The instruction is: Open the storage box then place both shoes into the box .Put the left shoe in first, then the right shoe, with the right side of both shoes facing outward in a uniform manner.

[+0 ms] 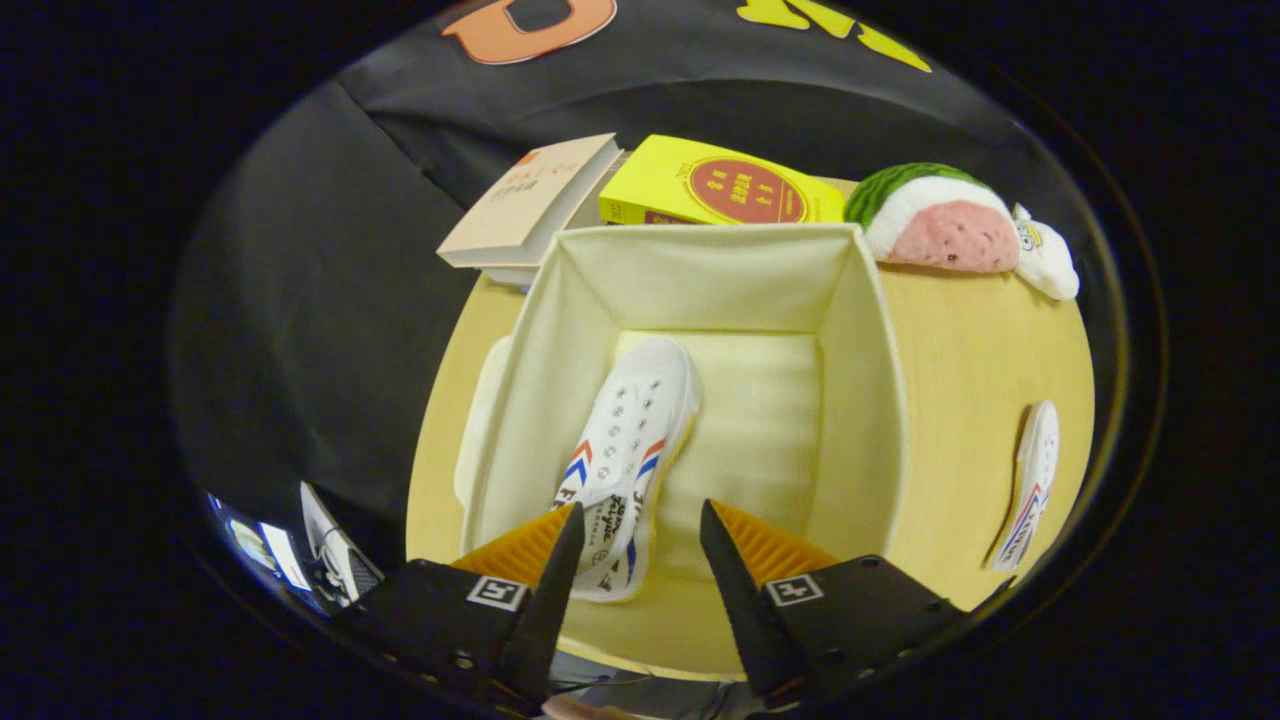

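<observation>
Hovering over the storage box (850, 400), our gripper (635, 530) gapes empty above the left shoe (625, 450). Right shoe (1030, 490) lies beyond the box wall at the table's (980, 340) right edge, long axis running away from us.

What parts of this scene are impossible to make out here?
- Shoe in the storage box: its heel end is hidden behind the open tool's fingers.
- Second shoe on the table: stretched at the fisheye rim, details unreadable.
- Books behind the box: near edges hidden by its wall.

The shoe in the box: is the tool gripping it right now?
Cannot tell. In the gripper view the tool stands open, the white shoe between its fingers; its heel overlaps one finger.
</observation>
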### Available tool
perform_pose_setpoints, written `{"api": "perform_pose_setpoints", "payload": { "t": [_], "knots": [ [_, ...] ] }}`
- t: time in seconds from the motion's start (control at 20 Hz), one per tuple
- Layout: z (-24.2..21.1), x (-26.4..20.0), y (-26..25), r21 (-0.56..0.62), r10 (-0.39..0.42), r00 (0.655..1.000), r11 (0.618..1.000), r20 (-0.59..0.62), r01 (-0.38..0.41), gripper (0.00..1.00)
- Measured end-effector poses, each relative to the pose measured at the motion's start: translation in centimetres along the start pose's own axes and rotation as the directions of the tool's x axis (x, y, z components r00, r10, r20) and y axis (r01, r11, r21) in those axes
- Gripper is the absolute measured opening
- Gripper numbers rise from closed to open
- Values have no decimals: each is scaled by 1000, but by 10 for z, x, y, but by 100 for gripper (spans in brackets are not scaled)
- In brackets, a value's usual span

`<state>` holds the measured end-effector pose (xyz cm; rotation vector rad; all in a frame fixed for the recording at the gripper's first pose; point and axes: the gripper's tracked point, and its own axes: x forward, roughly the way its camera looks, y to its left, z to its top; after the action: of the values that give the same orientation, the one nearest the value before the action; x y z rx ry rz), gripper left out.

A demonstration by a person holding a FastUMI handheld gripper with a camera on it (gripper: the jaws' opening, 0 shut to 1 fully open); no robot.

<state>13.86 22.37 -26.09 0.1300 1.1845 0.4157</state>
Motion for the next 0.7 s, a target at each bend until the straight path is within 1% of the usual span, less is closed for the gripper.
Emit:
{"api": "perform_pose_setpoints", "payload": {
  "t": [0.1, 0.2, 0.35, 0.45, 0.55, 0.7],
  "knots": [
    [-2, -26, -18, -20, 19, 1000, 1000, 20, -18, 92],
    [-5, -50, -42, -30, 30, 999, 999, 44, -29, 96],
    [-14, -84, -94, -15, 28, 997, 1000, 77, -27, 96],
    [-20, -99, -137, -1, 17, 995, 1000, 103, -17, 96],
    [-31, -105, -190, 19, -31, 994, 999, 101, 29, 96],
    [-48, -107, -264, 73, -75, 994, 995, 82, 69, 96]
  ]
}}
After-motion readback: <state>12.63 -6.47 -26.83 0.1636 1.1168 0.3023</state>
